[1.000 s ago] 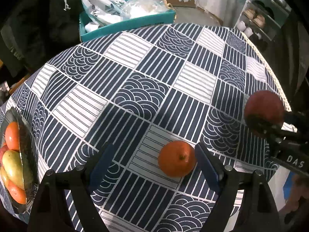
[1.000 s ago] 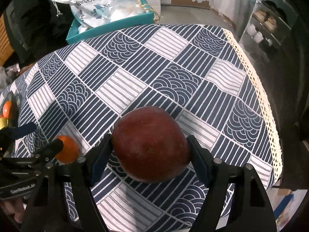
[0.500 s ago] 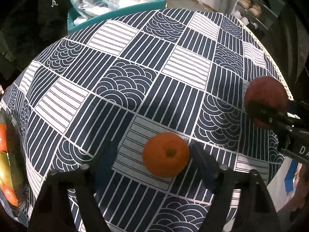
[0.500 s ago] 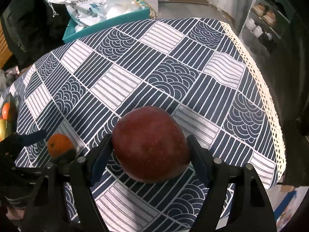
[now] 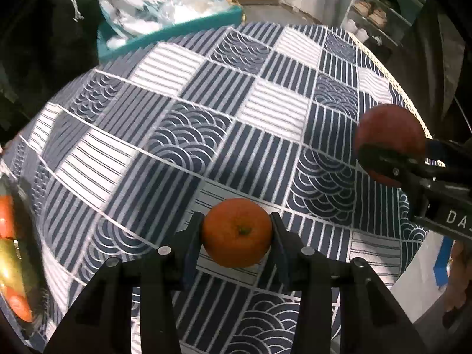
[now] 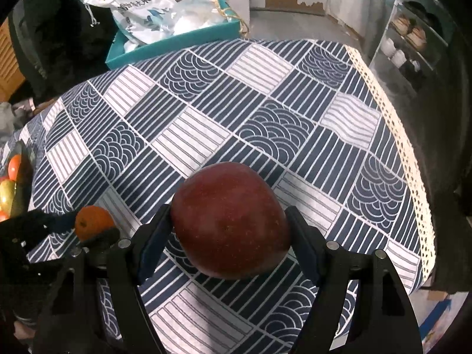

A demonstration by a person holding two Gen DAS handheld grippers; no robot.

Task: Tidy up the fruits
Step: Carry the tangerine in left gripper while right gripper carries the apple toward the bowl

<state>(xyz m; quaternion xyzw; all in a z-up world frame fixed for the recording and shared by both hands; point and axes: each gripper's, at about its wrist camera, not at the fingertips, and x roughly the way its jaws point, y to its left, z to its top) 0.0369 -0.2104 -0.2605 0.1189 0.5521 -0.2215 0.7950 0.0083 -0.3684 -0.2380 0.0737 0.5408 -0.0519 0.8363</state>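
My left gripper (image 5: 237, 230) pinches the orange (image 5: 237, 232) on the tablecloth (image 5: 188, 135); my right gripper (image 6: 228, 230) clamps the apple (image 6: 230, 219). Next I'd lift both toward the fruit bowl (image 5: 25, 188) at nine o'clock.

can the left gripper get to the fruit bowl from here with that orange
Probably yes. The left gripper is shut on the orange, and the bowl sits at the table's left edge with only bare tablecloth between. The right gripper, holding the apple, is on the other side.

An orange mandarin (image 5: 237, 232) and dark red apple (image 6: 230, 221) are showing against a navy-and-white striped, wave-patterned tablecloth (image 6: 265, 112); a teal tray (image 6: 174, 45) is sitting behind.
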